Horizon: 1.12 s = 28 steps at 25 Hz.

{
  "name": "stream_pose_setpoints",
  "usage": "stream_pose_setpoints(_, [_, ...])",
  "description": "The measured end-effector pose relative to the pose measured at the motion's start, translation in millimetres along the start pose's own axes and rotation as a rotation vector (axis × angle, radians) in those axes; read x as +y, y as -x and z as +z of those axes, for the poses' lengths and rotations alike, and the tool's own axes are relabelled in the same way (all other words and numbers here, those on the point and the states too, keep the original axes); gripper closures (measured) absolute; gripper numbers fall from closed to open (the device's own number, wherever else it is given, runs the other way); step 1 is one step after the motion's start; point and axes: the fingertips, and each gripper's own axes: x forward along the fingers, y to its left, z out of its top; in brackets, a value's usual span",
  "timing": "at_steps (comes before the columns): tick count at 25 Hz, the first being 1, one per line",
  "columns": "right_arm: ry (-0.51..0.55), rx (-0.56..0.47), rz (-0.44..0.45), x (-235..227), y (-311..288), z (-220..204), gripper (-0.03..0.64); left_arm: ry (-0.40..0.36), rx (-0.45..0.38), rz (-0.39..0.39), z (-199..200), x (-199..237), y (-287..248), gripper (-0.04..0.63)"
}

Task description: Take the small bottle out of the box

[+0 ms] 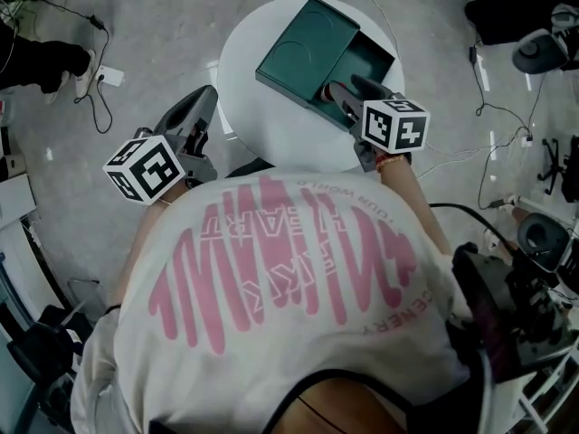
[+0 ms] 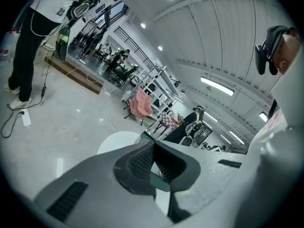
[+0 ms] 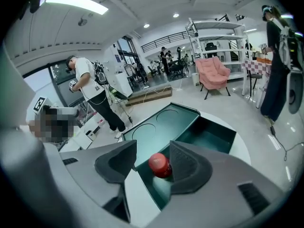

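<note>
The small bottle (image 3: 160,164) stands in the open part of the dark green box (image 1: 303,48), at the end nearest to the person. Its red cap points up, toward the camera of the right gripper, so its long axis seems to run about vertical. The body under the cap is mostly hidden.

The right gripper (image 3: 153,148) reaches down into this open part with its jaws apart. The bottle cap is between them, close beside the right jaw and clear of the left one, and the pads do not press on it.

The box lies on the round white table (image 1: 262,107), on the far side. A flat lid with two round marks covers its left part. The bottle is near the edge of this lid and near the front wall of the box. Beyond the bottle the open compartment runs on toward the far wall. Bare table shows in front of the box.

The left gripper (image 1: 206,98) is at the left rim of the table, well apart from the box, with its jaws closed together on nothing.
</note>
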Motion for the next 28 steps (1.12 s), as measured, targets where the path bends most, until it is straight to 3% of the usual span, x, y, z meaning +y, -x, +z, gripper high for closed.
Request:
stream_pose_setpoints(9, [0.096,0.096,-0.05,-4,-15,-20,0.448,0.021,-0.017,0.022,8,11,-1,0.588])
stream_pose_setpoints(12, [0.078,0.104,-0.072,-5,-16,-25,0.488,0.03,-0.023,0.028,7,16,5,0.588])
stream_pose_setpoints(28, [0.039,0.097,-0.066,-8,-18,-24,0.488,0.03,-0.04,0.014,8,8,3,0.588])
